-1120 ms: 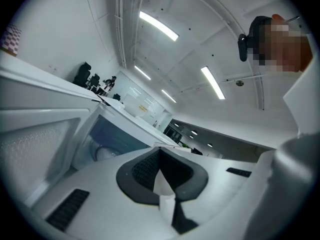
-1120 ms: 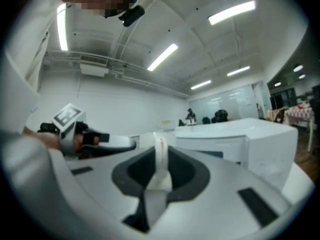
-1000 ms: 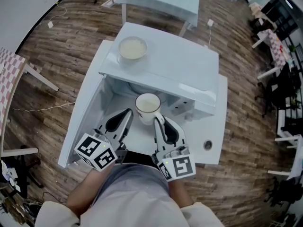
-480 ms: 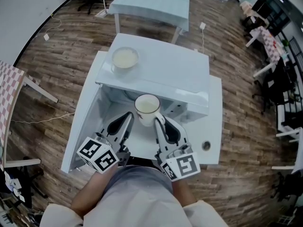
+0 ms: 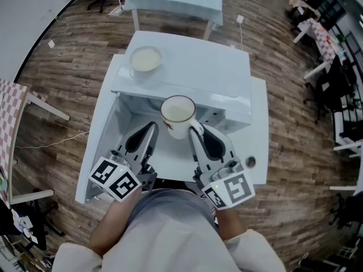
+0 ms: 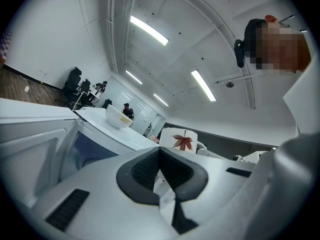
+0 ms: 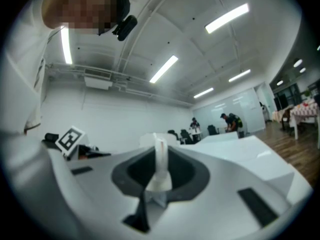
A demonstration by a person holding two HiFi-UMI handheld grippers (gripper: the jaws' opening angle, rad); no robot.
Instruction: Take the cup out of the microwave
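My right tongs (image 5: 193, 131) clamp the cup (image 5: 177, 113) by its handle at the microwave (image 5: 198, 75) mouth. My left tongs (image 5: 151, 128), closed and empty, flank it. A bowl (image 5: 145, 60) sits on top, and the open door (image 5: 97, 140) stands at my left.

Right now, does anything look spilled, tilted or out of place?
Nothing looks spilled. The cup is upright, with its handle in the right gripper's jaws. The only oddity is a bowl standing on top of the microwave, near its left edge.

Head view overhead, gripper views close, level — sharing cup (image 5: 177, 115)
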